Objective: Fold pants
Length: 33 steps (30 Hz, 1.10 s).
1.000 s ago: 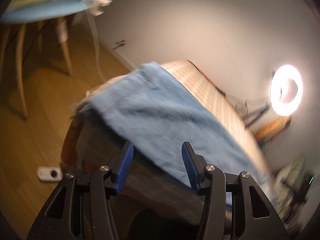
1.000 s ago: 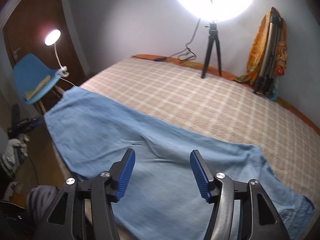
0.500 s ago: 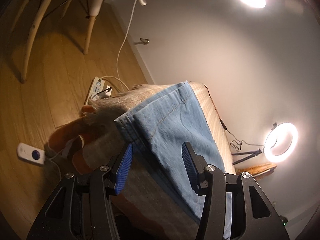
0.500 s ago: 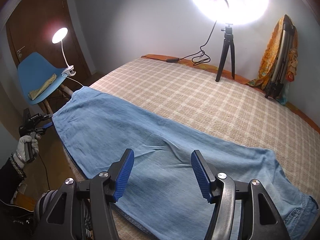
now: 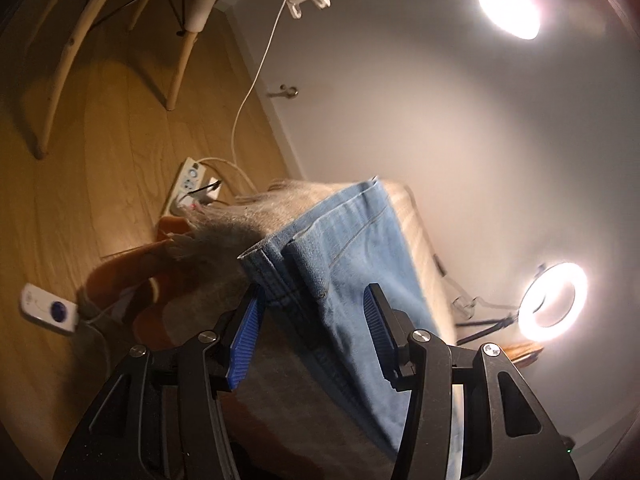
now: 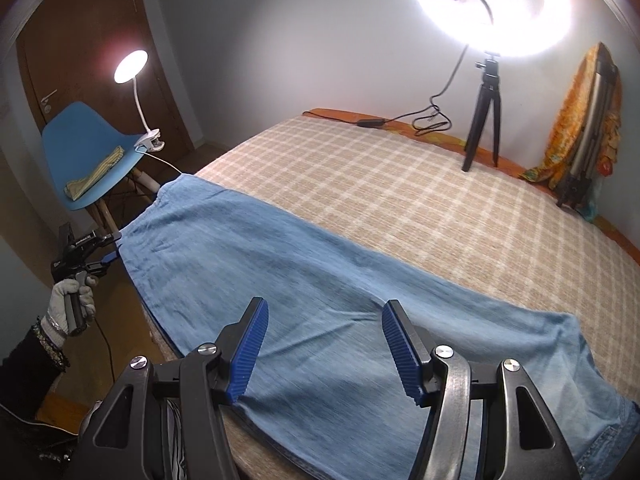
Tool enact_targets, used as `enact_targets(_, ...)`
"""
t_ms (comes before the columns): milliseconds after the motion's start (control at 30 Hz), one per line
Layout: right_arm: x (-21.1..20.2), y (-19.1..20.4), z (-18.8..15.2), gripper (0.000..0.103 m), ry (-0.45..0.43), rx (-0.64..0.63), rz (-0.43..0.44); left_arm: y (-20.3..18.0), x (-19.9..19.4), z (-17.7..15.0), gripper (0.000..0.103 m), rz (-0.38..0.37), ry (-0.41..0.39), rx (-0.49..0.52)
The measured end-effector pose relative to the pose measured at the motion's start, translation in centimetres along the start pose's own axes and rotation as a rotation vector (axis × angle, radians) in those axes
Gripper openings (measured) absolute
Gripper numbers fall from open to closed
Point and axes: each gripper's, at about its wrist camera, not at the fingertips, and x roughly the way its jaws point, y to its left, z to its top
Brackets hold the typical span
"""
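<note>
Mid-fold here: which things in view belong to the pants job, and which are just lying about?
Belongs to the job:
- blue jeans, spread flat
- plaid bed beneath them
- left gripper, open at the hem
- right gripper, open above the jeans

Lying about:
- blue chair
- clip lamp
- ring light
- power strip

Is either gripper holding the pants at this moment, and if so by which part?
Nothing is held. The left gripper is open at the hem of the pants; the right gripper is open above them.

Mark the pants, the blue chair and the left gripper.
pants (image 6: 320,280): right wrist view, middle of the leg.
blue chair (image 6: 76,140): right wrist view, backrest.
left gripper (image 6: 114,246): right wrist view, between its fingertips.
</note>
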Motion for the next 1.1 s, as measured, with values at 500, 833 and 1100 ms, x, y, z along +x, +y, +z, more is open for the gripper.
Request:
enact_targets(500, 6.1, 5.7, 4.5, 0.062, 0.05, -0.066, 0.095, -0.6, 0.4, 0.0, 0.049, 0.021, -0.061, 0.114)
enact_targets(833, 9.2, 9.3, 6.0, 0.062, 0.079, -0.118, 0.136, 1.8, 1.0, -0.2, 0.049, -0.033, -0.021, -0.016)
enact_targets(1100, 9.8, 10.2, 6.3, 0.062, 0.086, -0.122, 0.141, 1.7, -0.5, -0.3, 0.049, -0.114, -0.095, -0.012)
